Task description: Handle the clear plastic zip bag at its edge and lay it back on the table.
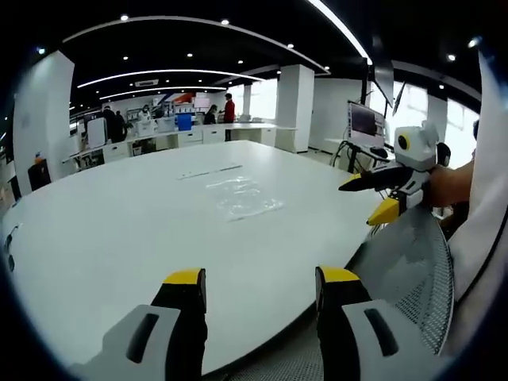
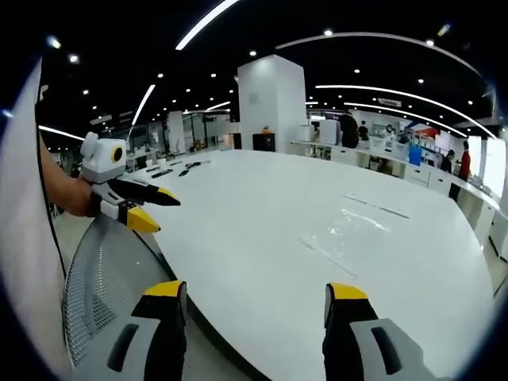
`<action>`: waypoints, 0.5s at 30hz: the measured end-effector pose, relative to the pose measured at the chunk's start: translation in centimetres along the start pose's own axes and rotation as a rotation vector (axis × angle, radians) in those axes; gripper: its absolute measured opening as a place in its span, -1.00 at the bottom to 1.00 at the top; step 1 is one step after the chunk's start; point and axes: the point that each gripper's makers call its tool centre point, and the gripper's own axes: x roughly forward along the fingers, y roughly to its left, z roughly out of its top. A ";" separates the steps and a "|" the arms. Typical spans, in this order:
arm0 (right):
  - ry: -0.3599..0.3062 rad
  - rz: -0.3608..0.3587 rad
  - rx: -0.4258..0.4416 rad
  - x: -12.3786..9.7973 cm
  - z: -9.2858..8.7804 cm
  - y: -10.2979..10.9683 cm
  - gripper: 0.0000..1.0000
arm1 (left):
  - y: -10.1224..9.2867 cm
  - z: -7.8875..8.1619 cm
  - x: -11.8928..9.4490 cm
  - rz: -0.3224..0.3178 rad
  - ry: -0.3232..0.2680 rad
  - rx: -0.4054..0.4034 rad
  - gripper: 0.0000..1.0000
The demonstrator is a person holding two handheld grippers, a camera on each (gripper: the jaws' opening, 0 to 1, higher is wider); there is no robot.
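A clear plastic zip bag [image 1: 242,198] lies flat on the white table [image 1: 119,230], well beyond my left gripper [image 1: 262,279], which stands open over the near table edge with nothing between its jaws. In the right gripper view the same bag [image 2: 349,230] rests on the table [image 2: 262,214] ahead and to the right. My right gripper [image 2: 258,295] is open and empty above the table's edge. The right gripper [image 1: 373,198] comes into the left gripper view from the right, held by a hand, jaws apart. The left gripper [image 2: 155,208] appears at the left of the right gripper view.
A grey mesh chair back [image 1: 413,270] sits just below the table edge between the grippers, also seen as mesh chair [image 2: 103,278]. A thin strip [image 1: 208,171] lies beyond the bag. A white pillar [image 2: 270,103], desks and people stand far behind.
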 end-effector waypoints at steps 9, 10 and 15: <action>-0.034 -0.037 0.014 -0.3 0.5 -0.8 0.40 | 0.0 -1.4 0.3 -0.038 0.064 0.012 0.07; -0.035 -0.038 0.012 -0.3 0.6 -0.8 0.40 | 0.0 -1.5 0.4 -0.040 0.068 0.014 0.07; -0.042 -0.037 0.017 -0.4 0.7 -0.8 0.40 | -0.3 -1.4 0.5 -0.036 0.070 0.019 0.07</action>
